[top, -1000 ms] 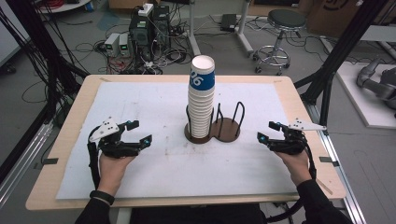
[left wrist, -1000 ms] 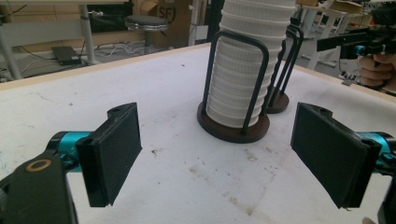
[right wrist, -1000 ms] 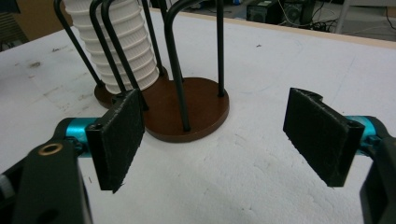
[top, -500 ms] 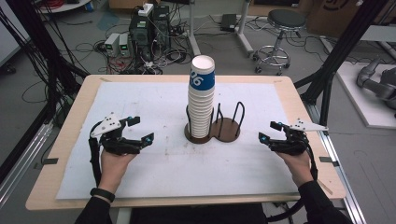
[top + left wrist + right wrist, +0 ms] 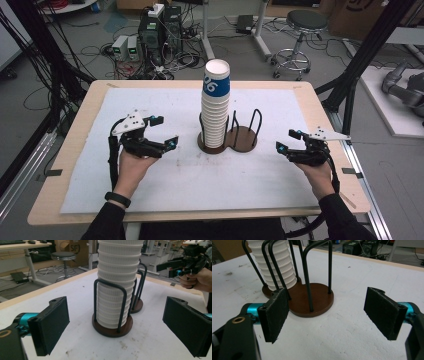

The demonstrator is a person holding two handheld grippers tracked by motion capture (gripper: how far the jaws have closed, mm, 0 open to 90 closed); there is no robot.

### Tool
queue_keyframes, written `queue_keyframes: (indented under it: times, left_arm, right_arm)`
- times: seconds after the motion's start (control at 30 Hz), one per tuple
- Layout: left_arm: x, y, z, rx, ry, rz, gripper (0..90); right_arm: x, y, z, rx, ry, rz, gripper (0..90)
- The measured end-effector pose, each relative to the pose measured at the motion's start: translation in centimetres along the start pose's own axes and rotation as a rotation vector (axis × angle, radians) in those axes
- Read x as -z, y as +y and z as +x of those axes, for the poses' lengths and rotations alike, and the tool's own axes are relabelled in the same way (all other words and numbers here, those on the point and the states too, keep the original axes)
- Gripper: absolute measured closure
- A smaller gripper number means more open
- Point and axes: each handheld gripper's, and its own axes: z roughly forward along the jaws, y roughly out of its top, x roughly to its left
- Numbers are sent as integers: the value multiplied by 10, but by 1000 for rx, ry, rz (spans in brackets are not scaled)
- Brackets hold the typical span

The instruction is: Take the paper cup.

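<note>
Here the left gripper point(image 5: 164, 131) hangs over the white mat point(image 5: 100, 165), left of the holder point(image 5: 227, 142), its jaws apart with nothing between them; they have just been opening. In its own view the pads frame the cup stack point(image 5: 117, 282) without touching it, and the stack's top is cut off by the upper edge. The right gripper point(image 5: 286, 141) sits over the mat's right side, well apart from the holder, jaws likewise spread and empty.

The stack point(image 5: 215, 107) stands upright in the holder's left ring, between black wire loops; the right ring point(image 5: 245, 137) holds no cups. In the high view the top cup bears a blue band with white print, too blurred to read with certainty. In the right gripper view the stack point(image 5: 278, 267) is partly hidden behind the loops and the near pad, and its upper part runs out of the picture. Both forearms are cut off at the bottom edge of the high view.
</note>
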Motion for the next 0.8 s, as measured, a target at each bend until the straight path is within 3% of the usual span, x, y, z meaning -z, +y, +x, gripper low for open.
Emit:
queue_keyframes:
  times: [0.27, 0.4, 0.8]
  left_arm:
    - [-26, 16, -1, -27, -39, -3, 68]
    - [-35, 23, -1, -19, -54, -19, 68]
    - [-68, 48, 2, -38, -73, -10, 68]
  right_arm:
    - [-1, 0, 0, -3, 1, 4, 207]
    - [-1, 0, 0, -1, 4, 2, 207]
    - [-2, 0, 0, 0, 10, 4, 207]
